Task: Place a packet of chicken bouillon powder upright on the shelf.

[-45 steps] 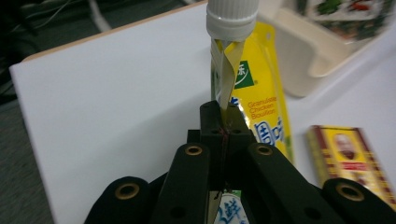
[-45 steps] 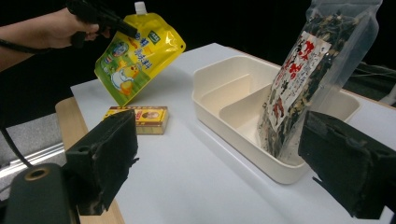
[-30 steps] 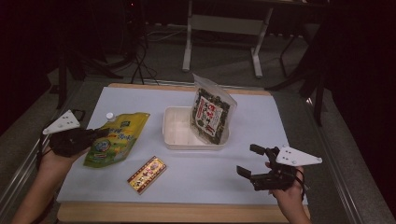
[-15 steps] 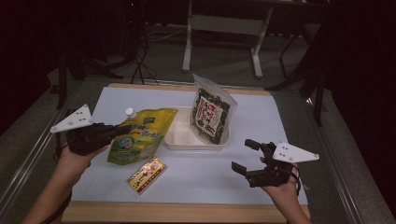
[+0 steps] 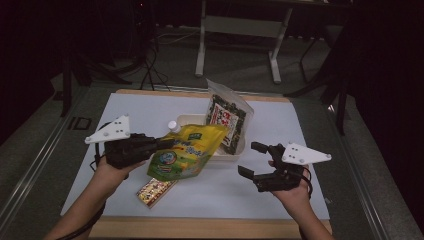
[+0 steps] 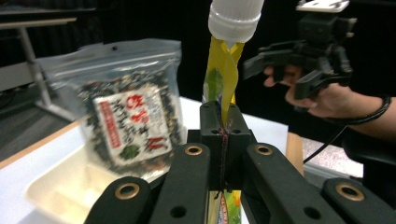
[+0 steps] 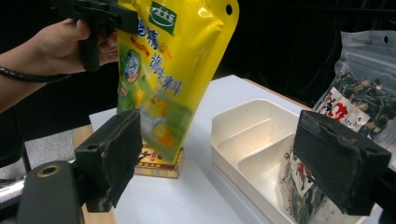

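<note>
The left claw (image 5: 162,144), clamped on the yellow spouted plastic pouch (image 5: 189,152), carries it above the white divided plastic tray (image 5: 220,159); next, lowering it in. The right claw (image 5: 254,160) gapes empty.

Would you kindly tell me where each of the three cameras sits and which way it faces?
High view: above the person's side, looking forward and down on the table; both forearms, left claw and right claw show.
Left gripper view: on the left claw, looking along its jaws clamped on the yellow pouch; the other hand shows beyond.
Right gripper view: on the right claw, jaws apart, facing the white tray.
Shared: all three show the pouch and the seaweed bag.
</note>
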Demonstrator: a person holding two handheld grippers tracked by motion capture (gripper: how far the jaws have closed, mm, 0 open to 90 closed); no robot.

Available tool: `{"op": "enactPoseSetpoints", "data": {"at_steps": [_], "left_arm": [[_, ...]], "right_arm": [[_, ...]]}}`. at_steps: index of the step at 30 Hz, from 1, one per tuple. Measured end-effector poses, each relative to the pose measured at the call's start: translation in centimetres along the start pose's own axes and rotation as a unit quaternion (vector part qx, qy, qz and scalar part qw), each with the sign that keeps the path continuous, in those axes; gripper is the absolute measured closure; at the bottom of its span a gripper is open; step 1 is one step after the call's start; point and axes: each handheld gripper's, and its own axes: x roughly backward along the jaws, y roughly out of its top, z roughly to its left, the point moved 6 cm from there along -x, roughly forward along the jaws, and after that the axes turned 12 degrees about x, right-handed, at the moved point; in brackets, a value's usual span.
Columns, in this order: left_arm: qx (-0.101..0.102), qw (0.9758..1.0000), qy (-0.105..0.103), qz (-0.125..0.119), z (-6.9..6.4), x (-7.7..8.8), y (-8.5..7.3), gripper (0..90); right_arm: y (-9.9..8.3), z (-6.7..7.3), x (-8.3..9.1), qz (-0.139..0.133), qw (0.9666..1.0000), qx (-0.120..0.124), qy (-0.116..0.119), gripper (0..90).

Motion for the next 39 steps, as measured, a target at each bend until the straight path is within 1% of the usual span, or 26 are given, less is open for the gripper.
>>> {"op": "enactPoseSetpoints", "data": {"at_steps": [1, 2, 3, 5, 6, 7, 9, 10, 12, 13, 14, 17, 18, 19, 20, 22, 23, 26, 27, 29, 30, 31, 32, 34, 37, 39], "left_arm": [[0.0, 1.0, 0.0, 0.0, 0.0, 0.0, 0.0, 90.0], [0.0, 0.9996, -0.028, -0.005, -0.6, -1.1, -0.1, 90.0], [-0.001, 0.9995, -0.03, -0.01, -0.8, -1.3, -0.1, 90.0], [-0.001, 0.9987, -0.049, -0.01, -1.1, -1.8, -0.2, 90.0], [-0.003, 0.9987, -0.05, -0.014, -1.3, -2.0, -0.2, 90.0], [0.001, 0.998, -0.061, -0.015, -1.5, -2.3, -0.2, 90.0], [-0.001, 0.9973, -0.07, -0.02, -1.8, -2.6, -0.1, 90.0], [-0.002, 0.9965, -0.081, -0.02, -2.0, -2.8, -0.1, 90.0], [-0.003, 0.9962, -0.084, -0.025, -2.2, -2.9, -0.1, 90.0], [-0.003, 0.9951, -0.095, -0.027, -2.4, -3.2, 0.0, 90.0], [-0.002, 0.995, -0.095, -0.028, -2.4, -3.3, 0.1, 90.0], [0.0, 0.9942, -0.104, -0.03, -2.7, -3.7, 0.1, 90.0], [-0.002, 0.9939, -0.106, -0.028, -2.8, -3.9, 0.0, 90.0], [-0.004, 0.994, -0.106, -0.026, -2.9, -4.0, 0.0, 90.0], [-0.002, 0.9939, -0.107, -0.025, -2.9, -4.2, -0.1, 90.0], [-0.003, 0.9944, -0.103, -0.021, -2.8, -4.4, -0.3, 90.0], [0.001, 0.9941, -0.107, -0.02, -2.7, -4.5, -0.4, 90.0], [0.005, 0.9939, -0.108, -0.019, -2.5, -4.5, -0.5, 90.0], [0.006, 0.9943, -0.105, -0.019, -2.4, -4.5, -0.5, 90.0], [0.008, 0.9939, -0.109, -0.017, -2.2, -4.6, -0.6, 90.0], [0.008, 0.9939, -0.109, -0.017, -2.2, -4.6, -0.6, 90.0], [0.008, 0.9939, -0.109, -0.017, -2.2, -4.6, -0.6, 90.0], [0.013, 0.9931, -0.116, -0.013, -1.9, -4.6, -0.8, 89.9], [0.02, 0.9922, -0.123, -0.006, -1.6, -4.7, -0.9, 89.8], [0.02, 0.9911, -0.131, -0.004, -1.4, -4.6, -1.0, 89.6], [0.025, 0.9895, -0.142, -0.003, -1.3, -4.5, -1.0, 89.4]], "right_arm": [[0.0, -0.1, -0.1, 0.0, 1.0, -0.002, 0.002, 15.3], [0.2, -0.1, -0.3, 0.0, 1.0, -0.004, 0.003, 15.9], [0.2, -0.1, -0.4, -0.001, 1.0, -0.003, 0.004, 15.9], [0.4, -0.1, -0.6, -0.003, 1.0, 0.0, 0.006, 15.8], [0.5, 0.0, -0.6, -0.005, 1.0, 0.0, 0.007, 15.9], [0.7, 0.0, -0.6, -0.01, 0.9999, 0.001, 0.009, 15.9], [0.9, 0.1, -0.8, -0.014, 0.9997, 0.0, 0.017, 15.9], [1.0, 0.2, -0.8, -0.017, 0.9997, 0.001, 0.02, 15.8], [1.0, 0.3, -1.0, -0.016, 0.9995, 0.003, 0.027, 15.9], [1.1, 0.4, -1.0, -0.019, 0.9993, 0.005, 0.032, 15.9], [1.3, 0.7, -1.2, -0.025, 0.9984, 0.006, 0.049, 16.1], [1.6, 1.3, -1.5, -0.032, 0.997, 0.013, 0.069, 21.2], [1.6, 1.4, -1.5, -0.032, 0.9967, 0.016, 0.074, 24.6], [1.6, 1.6, -1.6, -0.03, 0.9961, 0.021, 0.08, 30.9], [1.7, 1.7, -1.5, -0.033, 0.9961, 0.024, 0.078, 35.4], [1.8, 1.9, -1.5, -0.035, 0.9952, 0.026, 0.088, 45.5], [1.8, 1.9, -1.4, -0.035, 0.9955, 0.032, 0.082, 50.8], [1.8, 1.8, -1.2, -0.025, 0.9953, 0.04, 0.084, 67.8], [1.7, 1.8, -1.1, -0.022, 0.9949, 0.037, 0.091, 72.4], [1.6, 1.8, -1.1, -0.014, 0.9945, 0.038, 0.097, 79.2], [1.6, 1.8, -1.1, -0.014, 0.9945, 0.038, 0.097, 79.2], [1.6, 1.9, -1.1, -0.012, 0.9938, 0.037, 0.104, 81.5], [1.6, 2.0, -1.1, -0.004, 0.9932, 0.042, 0.108, 85.4], [1.6, 2.2, -1.2, 0.003, 0.9929, 0.042, 0.112, 87.3], [1.7, 2.5, -1.3, 0.003, 0.9933, 0.032, 0.111, 88.5], [1.8, 2.6, -1.3, 0.001, 0.9935, 0.023, 0.111, 89.6]]}}
